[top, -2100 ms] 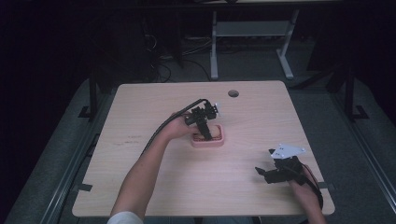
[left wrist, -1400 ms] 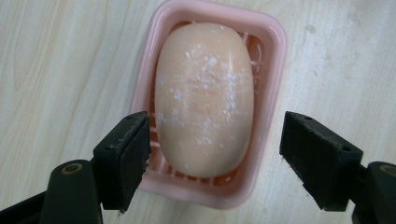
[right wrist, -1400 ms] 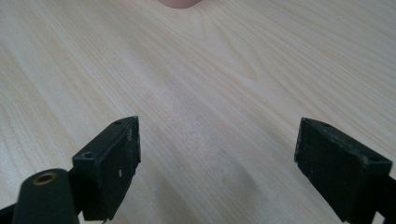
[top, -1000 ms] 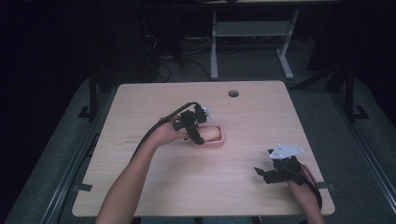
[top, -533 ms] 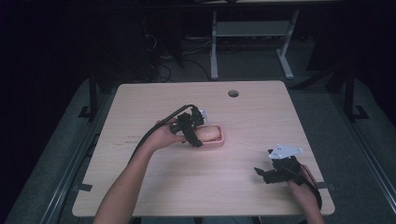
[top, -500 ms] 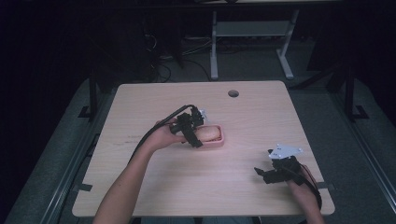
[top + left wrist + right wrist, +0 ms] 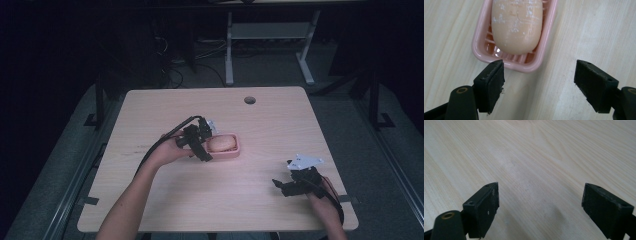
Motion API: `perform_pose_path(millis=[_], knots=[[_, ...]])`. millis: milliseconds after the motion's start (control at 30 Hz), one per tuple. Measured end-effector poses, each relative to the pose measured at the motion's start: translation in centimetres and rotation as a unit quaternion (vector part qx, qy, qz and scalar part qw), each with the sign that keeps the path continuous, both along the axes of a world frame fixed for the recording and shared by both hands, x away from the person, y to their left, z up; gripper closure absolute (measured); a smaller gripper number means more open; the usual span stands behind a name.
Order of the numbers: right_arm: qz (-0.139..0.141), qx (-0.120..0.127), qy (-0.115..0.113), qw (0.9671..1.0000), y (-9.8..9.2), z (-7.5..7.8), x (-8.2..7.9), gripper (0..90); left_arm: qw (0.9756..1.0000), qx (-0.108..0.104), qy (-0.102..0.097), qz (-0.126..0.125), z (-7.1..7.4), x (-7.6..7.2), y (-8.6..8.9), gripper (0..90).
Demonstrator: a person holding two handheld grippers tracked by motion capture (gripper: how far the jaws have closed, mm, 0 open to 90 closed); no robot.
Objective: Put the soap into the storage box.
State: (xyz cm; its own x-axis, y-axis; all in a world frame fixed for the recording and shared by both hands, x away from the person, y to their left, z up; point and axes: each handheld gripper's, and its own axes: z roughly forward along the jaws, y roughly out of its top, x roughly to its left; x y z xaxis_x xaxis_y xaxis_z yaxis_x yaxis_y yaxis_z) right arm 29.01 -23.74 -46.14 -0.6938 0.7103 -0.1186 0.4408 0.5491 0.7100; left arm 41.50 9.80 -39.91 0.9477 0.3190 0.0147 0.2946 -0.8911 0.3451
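Note:
A peach-coloured bar of soap (image 7: 222, 143) (image 7: 517, 23) lies in a pink soap dish (image 7: 236, 150) (image 7: 481, 48) near the middle of the wooden table (image 7: 270, 125). My left gripper (image 7: 204, 148) (image 7: 539, 86) sits just left of the dish, open, its jaws spread wide with nothing between them; in the left gripper view its left jaw is at the dish's near rim. My right gripper (image 7: 286, 186) (image 7: 541, 207) rests low over bare wood near the table's front right, open and holding nothing.
A round cable hole (image 7: 249, 100) sits near the table's far edge. A black cable (image 7: 165, 141) trails from the left gripper over the forearm. Desk legs (image 7: 229, 45) and cables stand on the dark floor beyond the table.
My left gripper has drawn back from above the dish toward the left and lower, now beside the dish's left end. The right gripper has stayed where it was.

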Motion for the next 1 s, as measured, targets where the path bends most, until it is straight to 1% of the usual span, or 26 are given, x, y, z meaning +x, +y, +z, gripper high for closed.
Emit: perform_pose_path(millis=[33,300,400,533,633,733,800,900,1000], knots=[[0.000,-0.001,0.000,1.0000,0.0,0.0,0.0,13.8,1.0000,0.001,0.001,0.000,0.0,-0.1,0.1,24.0],[-0.005,-0.003,0.002,1.0000,0.0,-0.1,0.0,13.8,0.9999,-0.013,0.001,0.005,-0.1,-0.6,0.8,24.0],[-0.006,-0.003,0.002,1.0000,0.0,-0.1,0.0,13.8,0.9999,-0.009,0.004,0.004,-0.2,-0.8,0.9,23.9],[-0.005,-0.004,-0.001,1.0000,0.1,-0.1,0.0,13.8,1.0000,-0.006,0.001,0.001,-0.1,-1.1,1.0,23.9],[-0.006,-0.003,0.000,1.0000,0.0,-0.1,0.0,13.8,0.9999,-0.012,0.001,0.004,-0.1,-1.5,1.2,24.0],[-0.008,-0.003,0.000,1.0000,0.0,-0.1,0.0,13.8,0.9999,-0.010,0.001,0.004,-0.3,-1.7,1.5,24.0],[-0.006,-0.004,0.000,1.0000,0.0,-0.1,0.0,13.8,0.9999,-0.012,0.002,0.007,-0.3,-1.8,1.6,24.0],[-0.005,-0.007,0.000,1.0000,0.1,-0.1,0.0,13.8,0.9999,-0.008,0.000,0.007,-0.3,-2.3,1.8,23.9],[-0.006,-0.009,0.000,0.9999,0.1,-0.1,0.0,13.8,0.9998,-0.016,-0.003,0.007,-0.1,-2.5,2.1,24.0]])
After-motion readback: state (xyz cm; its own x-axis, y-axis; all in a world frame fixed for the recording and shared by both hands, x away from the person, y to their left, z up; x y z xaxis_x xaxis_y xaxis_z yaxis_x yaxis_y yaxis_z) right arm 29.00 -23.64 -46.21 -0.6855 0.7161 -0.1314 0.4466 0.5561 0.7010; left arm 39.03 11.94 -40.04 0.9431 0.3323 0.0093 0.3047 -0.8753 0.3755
